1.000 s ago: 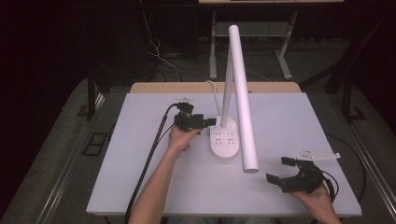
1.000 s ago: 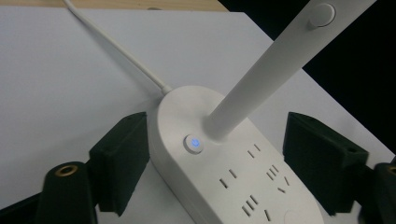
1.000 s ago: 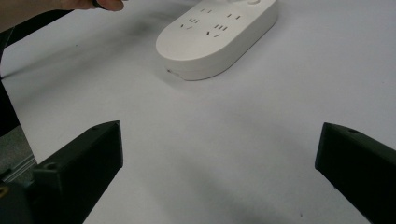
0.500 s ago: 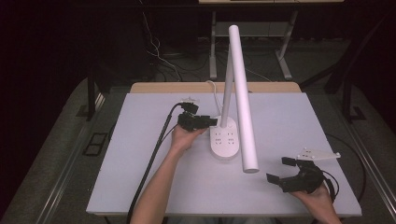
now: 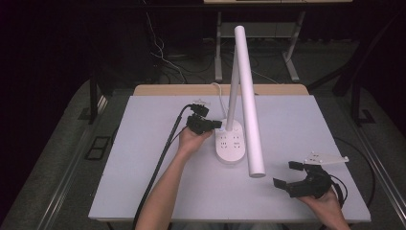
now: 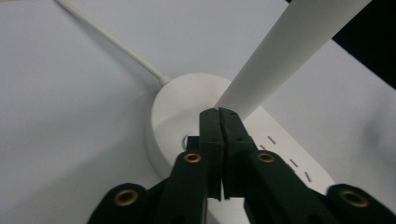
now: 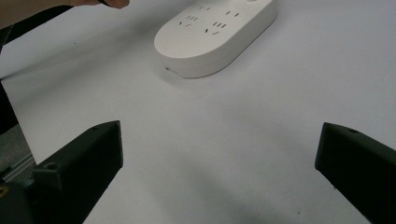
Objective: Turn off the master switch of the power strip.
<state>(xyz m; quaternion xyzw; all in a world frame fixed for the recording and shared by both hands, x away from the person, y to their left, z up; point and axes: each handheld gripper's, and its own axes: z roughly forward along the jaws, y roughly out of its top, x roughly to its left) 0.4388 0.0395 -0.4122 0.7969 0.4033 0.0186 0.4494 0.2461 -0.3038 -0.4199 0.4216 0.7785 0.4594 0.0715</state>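
The left hand-held gripper [image 5: 218, 124] has just closed, its jaws now pressed together with nothing between them, tips at the left far end of the lamp base [image 5: 230, 146]; in the high view one white desk lamp stands mid-surface, its post rising from the far end of the base and its long head [image 5: 250, 105] slanting out over the near right; the surface [image 5: 143, 158] lies bare to the left of the forearm and across the near middle, with its far edge well behind the base; the right hand-held gripper [image 5: 293, 176] sits near the near right corner, jaws spread, holding nothing; two grippers, one lamp. In the left gripper view the shut tips meet over the base [image 6: 175, 105], beside a small round button [image 6: 191, 139]; one cord [image 6: 112, 39] runs off far left. In the right gripper view the two jaws stand wide apart over open surface [image 7: 224, 154]; the base [image 7: 215, 35] lies well ahead, showing four socket groups.
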